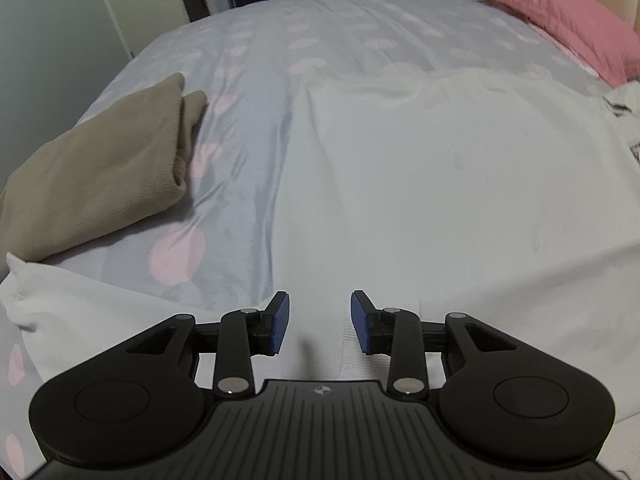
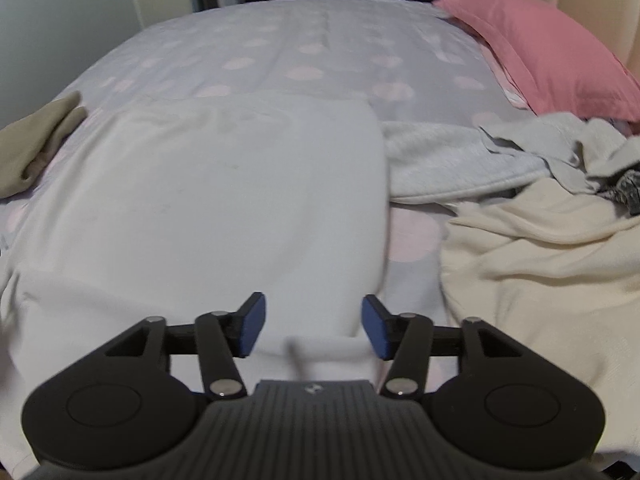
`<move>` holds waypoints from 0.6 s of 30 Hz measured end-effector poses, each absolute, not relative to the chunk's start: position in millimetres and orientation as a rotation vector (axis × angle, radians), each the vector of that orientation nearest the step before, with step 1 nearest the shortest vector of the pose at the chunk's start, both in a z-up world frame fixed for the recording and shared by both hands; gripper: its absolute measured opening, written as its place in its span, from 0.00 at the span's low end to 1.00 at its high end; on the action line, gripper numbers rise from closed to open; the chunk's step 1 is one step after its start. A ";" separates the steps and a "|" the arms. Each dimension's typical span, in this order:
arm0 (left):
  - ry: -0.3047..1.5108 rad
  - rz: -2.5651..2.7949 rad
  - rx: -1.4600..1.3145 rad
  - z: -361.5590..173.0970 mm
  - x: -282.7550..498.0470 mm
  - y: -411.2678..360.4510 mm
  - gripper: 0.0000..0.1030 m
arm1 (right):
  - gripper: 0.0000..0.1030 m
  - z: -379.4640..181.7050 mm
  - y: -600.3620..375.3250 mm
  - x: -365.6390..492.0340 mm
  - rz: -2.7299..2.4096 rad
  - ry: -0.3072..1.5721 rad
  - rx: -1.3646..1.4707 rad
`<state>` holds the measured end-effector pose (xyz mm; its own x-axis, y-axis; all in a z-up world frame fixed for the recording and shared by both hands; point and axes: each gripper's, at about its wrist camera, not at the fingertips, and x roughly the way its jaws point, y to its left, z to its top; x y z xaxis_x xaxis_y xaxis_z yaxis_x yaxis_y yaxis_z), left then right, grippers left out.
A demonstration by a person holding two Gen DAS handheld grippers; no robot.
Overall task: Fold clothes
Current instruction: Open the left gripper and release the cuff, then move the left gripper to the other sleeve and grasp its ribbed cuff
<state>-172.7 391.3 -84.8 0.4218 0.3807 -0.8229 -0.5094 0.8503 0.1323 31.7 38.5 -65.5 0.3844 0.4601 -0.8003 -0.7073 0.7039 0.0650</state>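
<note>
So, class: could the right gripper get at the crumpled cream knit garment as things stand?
Probably yes. The right gripper stands open over the white garment, and the crumpled cream knit garment lies uncovered just to its right, nothing between.

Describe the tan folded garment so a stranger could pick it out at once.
Start at the bed with its grey, pink-dotted cover, then go to the side opposite the pink pillow. The tan folded garment lies there, left of the spread white garment. It alone is brownish and neatly folded.

Both the left gripper [image 1: 319, 322] and right gripper [image 2: 313, 327] are matte black, with blue pads [image 1: 279, 322], silver pivot screws and ribbed bases.
</note>
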 end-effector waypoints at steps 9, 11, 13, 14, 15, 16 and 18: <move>0.946 0.598 -0.245 -77.4 -213.1 403.1 0.40 | 0.67 -84.7 43.3 -12.4 0.843 0.970 -0.258; 0.940 0.628 -0.294 -77.4 -229.9 414.3 0.40 | 0.67 -90.4 47.0 -27.4 0.878 0.976 -0.254; 0.933 0.663 -0.345 -77.2 -247.5 426.9 0.40 | 0.67 -94.1 51.5 -40.3 0.928 0.962 -0.263; 0.929 0.680 -0.370 -77.2 -256.3 433.2 0.40 | 0.67 -95.6 53.5 -46.2 0.956 0.956 -0.267; 0.919 0.704 -0.401 -76.6 -265.1 441.3 0.40 | 0.67 -97.0 55.6 -50.8 0.997 0.965 -0.259; 0.901 0.733 -0.440 -75.0 -274.2 451.4 0.40 | 0.67 -98.3 57.5 -55.2 1.033 0.975 -0.252; 0.861 0.789 -0.522 -70.0 -292.5 474.1 0.40 | 0.67 -100.6 61.3 -60.0 1.026 0.995 -0.249</move>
